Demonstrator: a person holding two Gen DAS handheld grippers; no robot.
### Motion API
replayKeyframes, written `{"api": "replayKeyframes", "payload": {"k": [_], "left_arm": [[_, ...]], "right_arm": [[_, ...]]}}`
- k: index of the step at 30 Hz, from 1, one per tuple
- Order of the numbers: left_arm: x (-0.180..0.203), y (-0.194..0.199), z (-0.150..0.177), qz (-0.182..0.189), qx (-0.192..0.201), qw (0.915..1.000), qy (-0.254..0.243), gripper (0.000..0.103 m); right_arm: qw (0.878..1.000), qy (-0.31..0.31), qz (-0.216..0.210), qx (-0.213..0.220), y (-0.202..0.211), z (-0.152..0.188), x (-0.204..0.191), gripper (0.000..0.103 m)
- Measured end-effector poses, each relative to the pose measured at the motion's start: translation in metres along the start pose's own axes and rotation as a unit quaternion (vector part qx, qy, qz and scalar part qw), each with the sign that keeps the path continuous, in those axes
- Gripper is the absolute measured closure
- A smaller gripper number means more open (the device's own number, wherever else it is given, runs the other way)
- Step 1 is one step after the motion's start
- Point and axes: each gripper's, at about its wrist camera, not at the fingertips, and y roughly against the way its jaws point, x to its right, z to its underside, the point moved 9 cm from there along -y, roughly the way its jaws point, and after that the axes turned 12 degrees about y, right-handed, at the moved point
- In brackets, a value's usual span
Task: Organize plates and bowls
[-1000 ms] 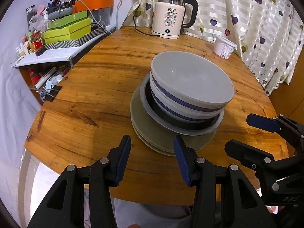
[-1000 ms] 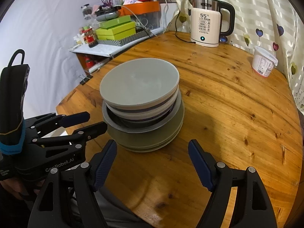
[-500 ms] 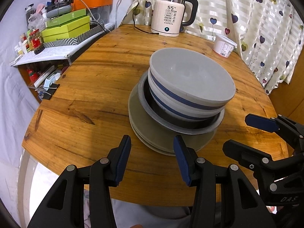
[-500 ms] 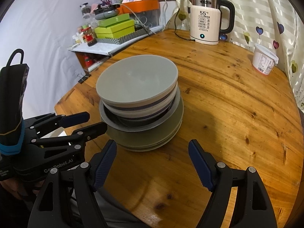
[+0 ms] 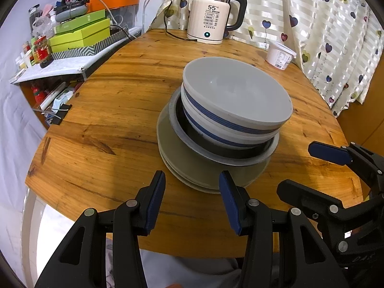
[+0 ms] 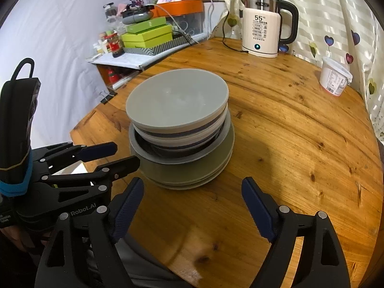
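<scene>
A stack stands on the round wooden table [image 5: 115, 110]. A grey bowl [image 5: 237, 93] tops it, nested in a white bowl with a blue band [image 5: 208, 124], in a dark bowl with a grey rim [image 5: 192, 139], on olive-grey plates [image 5: 184, 165]. The stack also shows in the right wrist view [image 6: 177, 100]. My left gripper [image 5: 192, 194] is open and empty, just in front of the plates' near edge. My right gripper [image 6: 192, 206] is open and empty, in front of the stack; it also shows in the left wrist view [image 5: 312, 170].
A cream electric kettle [image 5: 211, 16] stands at the far edge with its cord. A white tub [image 5: 279, 55] sits at the far right by the curtain. A cluttered shelf with green boxes [image 5: 81, 33] is to the left. The table's near edge is close below my grippers.
Both views have shifted slightly, the stack sitting a little nearer and lower. Both grippers stay open and empty. The stack has not moved on the table.
</scene>
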Motion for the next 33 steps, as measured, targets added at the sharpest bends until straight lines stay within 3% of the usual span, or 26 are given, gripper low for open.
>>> {"api": "replayKeyframes", "payload": {"k": [33], "left_arm": [[0.0008,0.0035,0.0015,-0.001,-0.001,1.0,0.001,0.055]], "right_arm": [[1.0,0.001,0.001,0.001,0.001,-0.0016,-0.0034,0.019]]}}
